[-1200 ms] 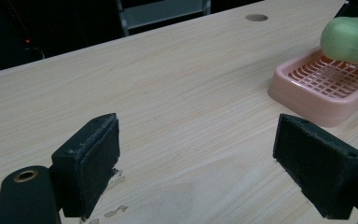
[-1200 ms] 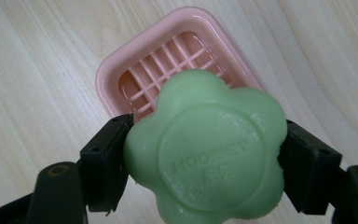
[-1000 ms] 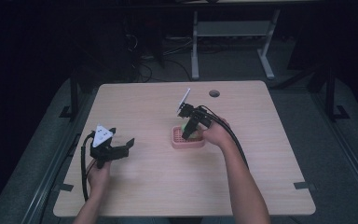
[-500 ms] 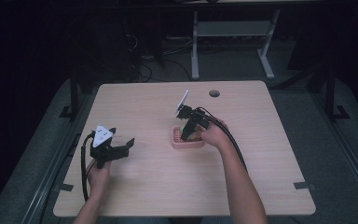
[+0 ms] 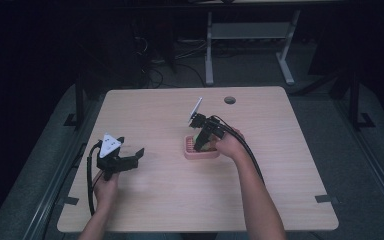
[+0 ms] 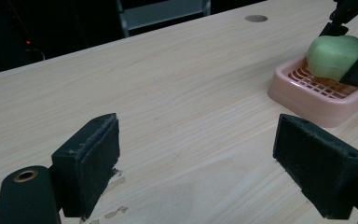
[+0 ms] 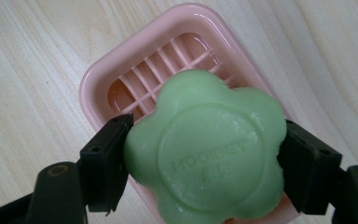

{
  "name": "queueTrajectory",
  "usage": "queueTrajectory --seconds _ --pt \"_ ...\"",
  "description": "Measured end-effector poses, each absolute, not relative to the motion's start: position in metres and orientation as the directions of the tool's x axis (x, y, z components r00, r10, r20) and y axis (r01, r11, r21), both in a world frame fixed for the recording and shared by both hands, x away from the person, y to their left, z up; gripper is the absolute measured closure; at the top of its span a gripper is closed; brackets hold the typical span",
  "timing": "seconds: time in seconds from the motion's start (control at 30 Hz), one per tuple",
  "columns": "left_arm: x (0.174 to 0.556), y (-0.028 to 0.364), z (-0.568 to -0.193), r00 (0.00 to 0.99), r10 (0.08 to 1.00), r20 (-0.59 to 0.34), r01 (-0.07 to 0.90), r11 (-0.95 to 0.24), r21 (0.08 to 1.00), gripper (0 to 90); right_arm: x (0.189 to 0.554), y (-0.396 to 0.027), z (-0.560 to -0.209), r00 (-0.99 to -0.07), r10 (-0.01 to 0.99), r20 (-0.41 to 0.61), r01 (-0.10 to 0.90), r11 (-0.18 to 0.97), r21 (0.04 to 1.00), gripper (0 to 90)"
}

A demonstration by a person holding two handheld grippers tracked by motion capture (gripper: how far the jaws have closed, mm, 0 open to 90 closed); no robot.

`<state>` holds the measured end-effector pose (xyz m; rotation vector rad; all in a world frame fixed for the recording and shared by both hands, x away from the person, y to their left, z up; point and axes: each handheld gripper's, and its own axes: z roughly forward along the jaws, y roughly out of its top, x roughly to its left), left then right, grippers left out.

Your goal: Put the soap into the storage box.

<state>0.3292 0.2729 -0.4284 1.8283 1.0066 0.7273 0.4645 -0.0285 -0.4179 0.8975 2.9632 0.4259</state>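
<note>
The right gripper [image 7: 205,154] grips a pale green, flower-shaped bar of soap [image 7: 205,149] between its two black jaws, one pad pressed to the soap's 9 o'clock edge and the other to its 3 o'clock edge. The soap sits directly over a pink plastic soap dish with a slatted grid floor [image 7: 168,56]; whether it touches the grid cannot be told. In the high view the dish [image 5: 200,152] lies near the middle of the light wooden table [image 5: 180,200], with the right gripper [image 5: 203,140] above it. The left gripper [image 5: 130,159], toward the table's 8 o'clock side, is spread wide and holds nothing, well apart from the dish. A round hole [image 5: 230,100] marks the tabletop toward 1 o'clock. Beyond the table the room is dark, with grey floor, cables and a white metal frame [image 5: 250,35] at 12 o'clock.
</note>
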Motion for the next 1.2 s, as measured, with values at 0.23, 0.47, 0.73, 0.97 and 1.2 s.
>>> queueTrajectory --seconds 0.23,0.47,0.73,0.97,1.2 --pt "0.3293 0.2728 -0.4285 0.496 0.865 0.069 0.338 -0.266 0.903 14.3 0.4644 -0.0284 -0.4177 -0.836 0.546 0.058 0.54 0.8 0.263 25.8" --pt "0.3293 0.2729 -0.4284 0.496 0.866 0.068 0.338 -0.265 0.903 14.3 0.4643 -0.029 -0.4177 -0.836 0.546 0.059 0.541 0.8 0.261 25.7" --pt "0.3293 0.2731 -0.4283 0.494 0.867 0.069 0.336 -0.264 0.904 14.3 0.4648 -0.0291 -0.4184 -0.837 0.545 0.055 0.539 0.802 0.258 25.7" --pt "0.3292 0.2729 -0.4282 0.495 0.866 0.07 0.336 -0.265 0.904 14.3 0.4647 -0.0286 -0.4193 -0.836 0.546 0.054 0.54 0.802 0.253 25.7" --pt "0.3293 0.2729 -0.4282 0.495 0.866 0.07 0.335 -0.265 0.904 14.3 0.4648 -0.0289 -0.4192 -0.836 0.545 0.055 0.54 0.803 0.253 25.6"
